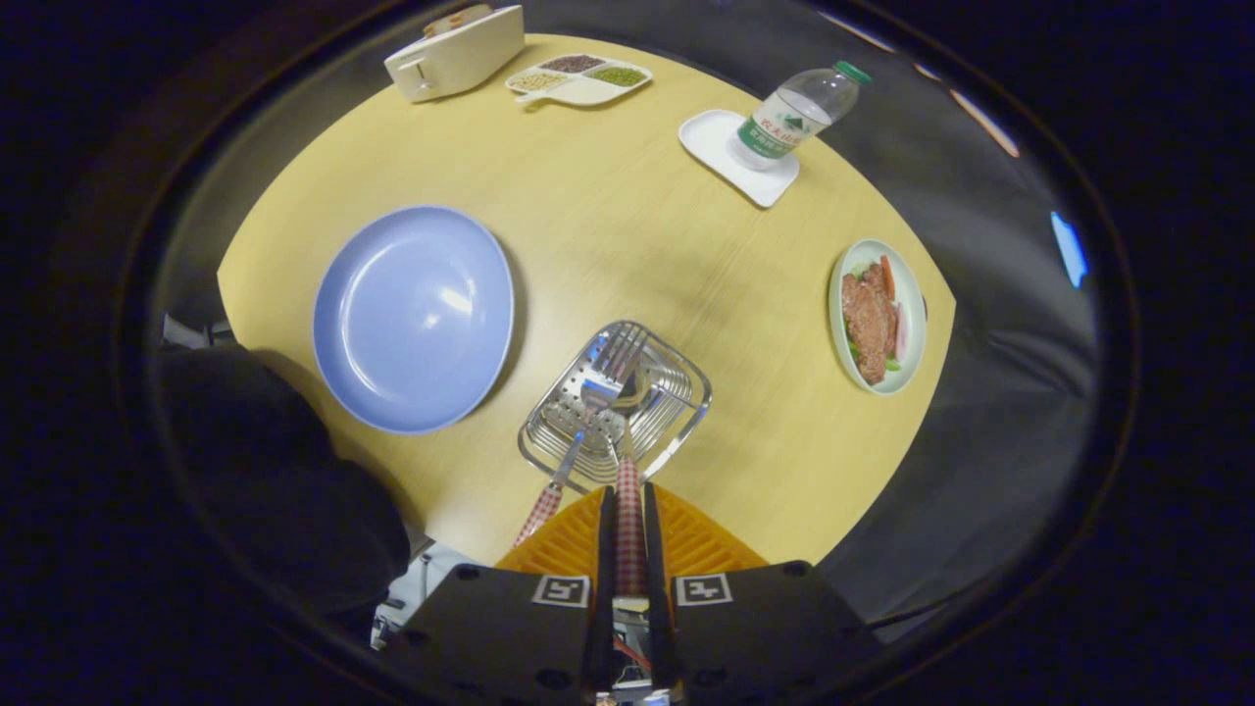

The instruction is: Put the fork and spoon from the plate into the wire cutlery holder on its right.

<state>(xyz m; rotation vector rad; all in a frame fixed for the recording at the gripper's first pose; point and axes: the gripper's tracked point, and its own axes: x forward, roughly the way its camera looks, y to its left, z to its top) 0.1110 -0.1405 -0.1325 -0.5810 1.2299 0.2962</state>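
My gripper hangs just above the near rim of the wire cutlery holder, shut on the red-checked handle of the spoon. The spoon's head reaches down into the holder. The fork stands inside the holder too, tines toward the far side, its checked handle leaning out over the near-left rim beside my left finger. The blue plate lies left of the holder with nothing on it.
On the round wooden table, beyond the fingers, sit a white toaster-like box, a divided dish of grains and a water bottle on a small white tray. A green plate of food lies right of the holder. A dark sleeve is near left.
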